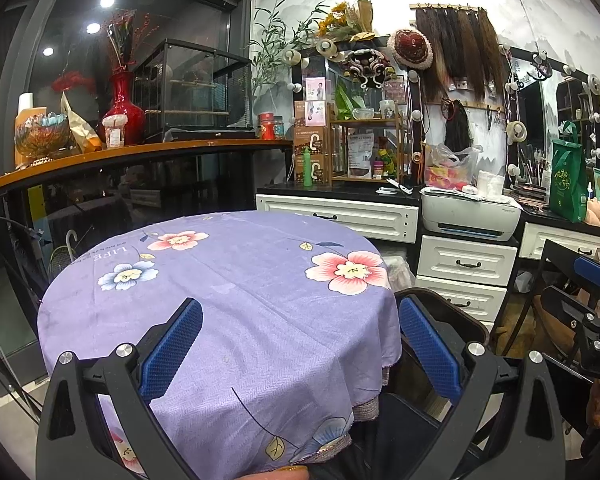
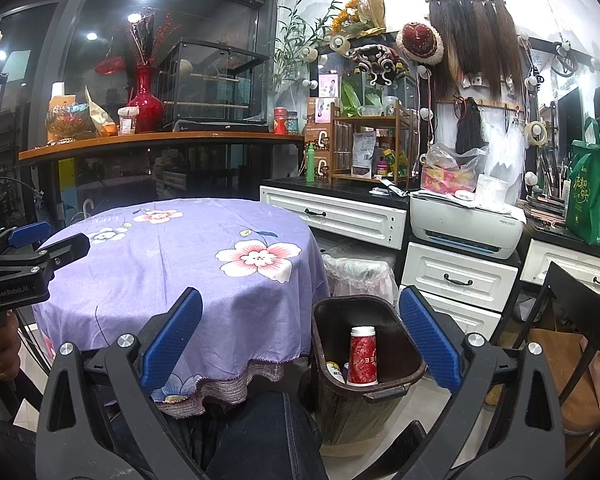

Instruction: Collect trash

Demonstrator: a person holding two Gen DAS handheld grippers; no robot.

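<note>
A brown trash bin [image 2: 408,372] stands on the floor right of the round table, whose purple floral cloth [image 2: 172,272] shows nothing lying on it. Inside the bin a red paper cup [image 2: 363,356] stands upside down, with small items beside it. My right gripper [image 2: 300,344] is open and empty, hanging above the bin and the table's edge. My left gripper [image 1: 300,348] is open and empty above the near side of the table [image 1: 220,300]; it also shows at the left of the right wrist view [image 2: 48,246]. The right gripper shows at the right edge of the left wrist view [image 1: 592,280].
A second bin with a pink liner [image 2: 360,276] stands behind the brown one. White drawers [image 2: 456,276] with a printer [image 2: 468,220] stand on the right. A black chair [image 2: 580,312] is at far right. An orange counter [image 2: 160,140] with a red vase [image 2: 144,100] runs behind.
</note>
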